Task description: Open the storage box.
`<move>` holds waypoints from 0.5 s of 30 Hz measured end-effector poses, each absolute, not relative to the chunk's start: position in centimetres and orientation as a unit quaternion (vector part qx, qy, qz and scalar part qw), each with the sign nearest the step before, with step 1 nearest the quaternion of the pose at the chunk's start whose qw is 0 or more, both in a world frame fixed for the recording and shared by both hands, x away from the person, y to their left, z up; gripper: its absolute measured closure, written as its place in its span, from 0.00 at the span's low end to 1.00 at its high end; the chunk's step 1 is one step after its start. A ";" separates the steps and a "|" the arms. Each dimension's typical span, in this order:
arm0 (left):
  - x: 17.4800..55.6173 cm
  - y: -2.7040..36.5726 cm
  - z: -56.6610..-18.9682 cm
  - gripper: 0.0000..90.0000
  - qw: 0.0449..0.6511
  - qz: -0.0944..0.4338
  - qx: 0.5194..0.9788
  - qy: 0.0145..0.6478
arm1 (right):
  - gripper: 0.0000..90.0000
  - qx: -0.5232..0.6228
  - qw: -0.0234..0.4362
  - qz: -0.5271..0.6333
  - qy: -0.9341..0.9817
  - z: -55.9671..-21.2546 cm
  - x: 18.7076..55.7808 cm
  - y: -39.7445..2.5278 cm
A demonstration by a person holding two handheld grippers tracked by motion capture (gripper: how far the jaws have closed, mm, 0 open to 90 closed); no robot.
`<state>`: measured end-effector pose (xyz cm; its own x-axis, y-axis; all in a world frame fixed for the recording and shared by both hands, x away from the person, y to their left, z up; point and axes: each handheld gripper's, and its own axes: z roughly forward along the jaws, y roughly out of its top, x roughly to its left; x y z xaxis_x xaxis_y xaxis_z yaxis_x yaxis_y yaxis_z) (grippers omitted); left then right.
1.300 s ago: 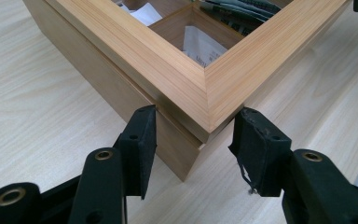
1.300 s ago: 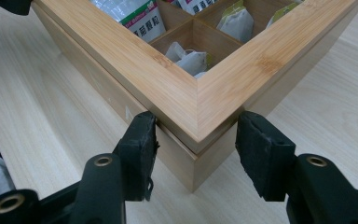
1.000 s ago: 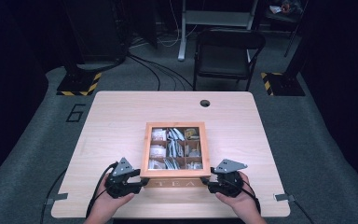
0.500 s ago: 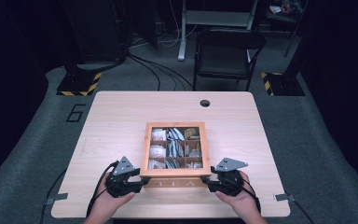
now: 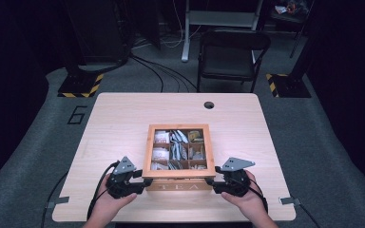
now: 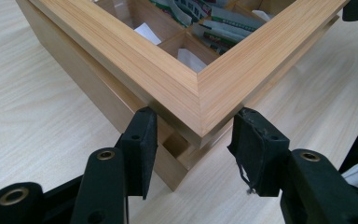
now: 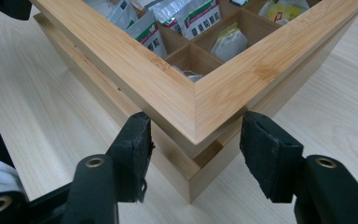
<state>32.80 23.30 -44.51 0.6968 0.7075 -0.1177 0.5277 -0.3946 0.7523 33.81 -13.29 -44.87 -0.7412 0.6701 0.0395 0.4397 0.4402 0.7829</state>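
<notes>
Had left claw (image 5: 140,179) and right claw (image 5: 210,181) both open, jaws straddling near corners of square bamboo tea box (image 5: 178,130), lid lifted slightly, on light wooden surface (image 5: 119,118).

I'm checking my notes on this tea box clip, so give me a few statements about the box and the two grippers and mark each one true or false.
1. The left gripper has its jaws spread on either side of a near corner of the tea box. True.
2. The right gripper is shut tight with nothing between its jaws. False: its jaws are open, with the other near corner of the box between them.
3. The lid frame sits a little raised above the box body at the corners. True.
4. The box compartments are bare. False: they hold tea packets.
5. The box stands at the far edge of the table. False: it stands near the person's edge, between both hands.
</notes>
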 end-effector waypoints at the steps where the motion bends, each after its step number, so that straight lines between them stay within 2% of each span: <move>1: 32.8 23.3 -44.5 0.56 0.404 0.111 0.828 0.373 | 0.47 0.331 0.140 0.412 0.837 -44.9 33.8 -13.3; 7: 33.0 23.3 -43.7 0.56 0.408 0.110 0.825 0.374 | 0.46 0.336 0.128 0.427 0.830 -44.5 34.2 -13.6; 15: 33.3 23.4 -42.8 0.56 0.416 0.109 0.820 0.378 | 0.43 0.332 0.148 0.425 0.829 -43.9 34.5 -13.8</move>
